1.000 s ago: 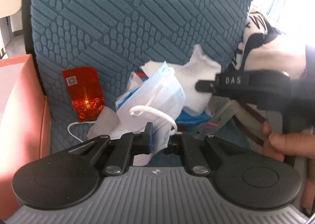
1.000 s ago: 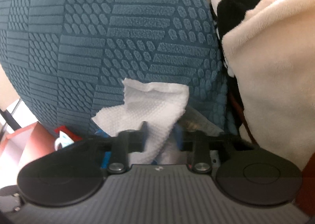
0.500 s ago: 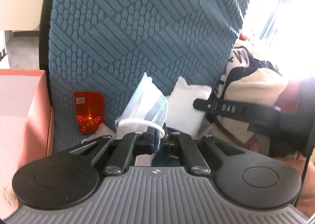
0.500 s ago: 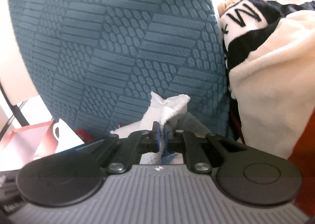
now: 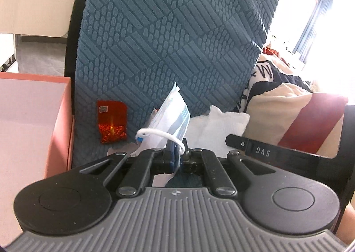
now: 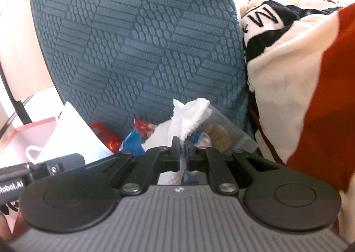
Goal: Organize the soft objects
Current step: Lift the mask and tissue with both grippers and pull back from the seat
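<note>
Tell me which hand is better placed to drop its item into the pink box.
Left, probably: the left gripper, shut on the face mask, has the pink box right beside it. The right gripper pinches the tissue farther away.

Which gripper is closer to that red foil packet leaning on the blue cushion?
Left. The left gripper, shut on the face mask, sits just right of the red foil packet. The right gripper, pinching the tissue, is farther right.

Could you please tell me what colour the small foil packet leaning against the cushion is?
The foil packet is red and shiny; the left wrist view shows it best.
</note>
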The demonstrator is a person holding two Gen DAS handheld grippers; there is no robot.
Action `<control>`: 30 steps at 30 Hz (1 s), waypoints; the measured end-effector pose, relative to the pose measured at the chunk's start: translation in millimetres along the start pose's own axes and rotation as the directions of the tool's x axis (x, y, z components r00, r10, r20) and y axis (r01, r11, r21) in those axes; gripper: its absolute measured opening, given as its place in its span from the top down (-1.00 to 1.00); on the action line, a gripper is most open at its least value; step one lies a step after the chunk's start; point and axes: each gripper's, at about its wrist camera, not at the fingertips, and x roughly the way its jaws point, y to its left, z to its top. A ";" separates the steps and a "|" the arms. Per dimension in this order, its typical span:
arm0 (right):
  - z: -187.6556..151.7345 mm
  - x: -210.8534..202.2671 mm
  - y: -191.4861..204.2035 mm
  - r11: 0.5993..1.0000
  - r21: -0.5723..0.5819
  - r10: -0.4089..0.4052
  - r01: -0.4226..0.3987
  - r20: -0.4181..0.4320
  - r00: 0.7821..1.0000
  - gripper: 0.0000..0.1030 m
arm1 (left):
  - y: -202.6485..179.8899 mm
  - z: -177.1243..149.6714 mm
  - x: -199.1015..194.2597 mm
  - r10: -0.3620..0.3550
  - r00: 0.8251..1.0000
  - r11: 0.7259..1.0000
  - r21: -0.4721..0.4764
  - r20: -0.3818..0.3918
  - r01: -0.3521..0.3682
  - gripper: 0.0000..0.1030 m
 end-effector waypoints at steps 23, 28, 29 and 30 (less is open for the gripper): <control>-60.8 -89.7 14.0 1.000 0.010 0.017 -0.017 -0.043 0.999 0.83 | -6.0 -42.6 -69.4 -0.005 1.000 0.999 -0.033 -0.015 0.004 0.90; -73.5 -109.1 13.9 0.999 0.027 0.022 -0.021 -0.052 0.998 0.84 | 0.1 -51.2 -81.9 -0.005 1.000 0.998 -0.062 -0.023 0.003 0.90; -75.2 -112.3 14.5 0.999 0.026 0.021 -0.020 -0.052 0.998 0.83 | 1.7 -53.0 -84.5 -0.005 1.000 0.997 -0.071 -0.026 0.004 0.90; -76.5 -115.6 15.6 1.000 0.022 0.017 -0.016 -0.051 0.999 0.83 | 3.1 -55.1 -87.7 -0.008 1.000 0.997 -0.080 -0.028 0.006 0.90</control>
